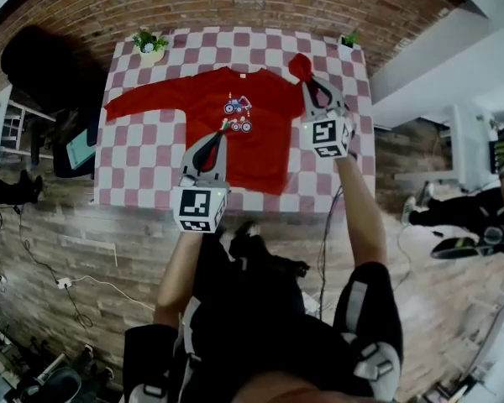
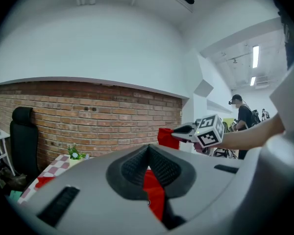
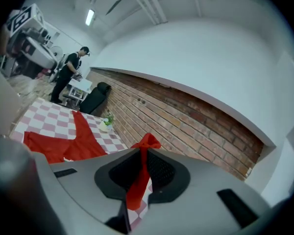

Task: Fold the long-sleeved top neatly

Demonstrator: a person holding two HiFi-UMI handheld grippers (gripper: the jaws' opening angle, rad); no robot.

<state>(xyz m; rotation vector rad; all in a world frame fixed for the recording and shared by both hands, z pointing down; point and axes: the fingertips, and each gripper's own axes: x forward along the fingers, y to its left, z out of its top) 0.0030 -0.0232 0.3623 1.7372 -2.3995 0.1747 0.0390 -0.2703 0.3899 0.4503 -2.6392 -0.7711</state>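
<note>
Left gripper (image 1: pixel 212 138), right gripper (image 1: pixel 307 79) each pinch red top (image 1: pixel 265 145); potted plant (image 1: pixel 150 44) beyond, checked table (image 1: pixel 118 175).

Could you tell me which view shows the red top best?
The head view: nearly the whole red top, on the checked table. The gripper views show mainly cloth pinched in the left tongs and right tongs.

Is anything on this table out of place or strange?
Nothing spilled or damaged. The red top lies uneven: one sleeve is flat on the table, the other sleeve bunched in the jaws of the right gripper.
</note>
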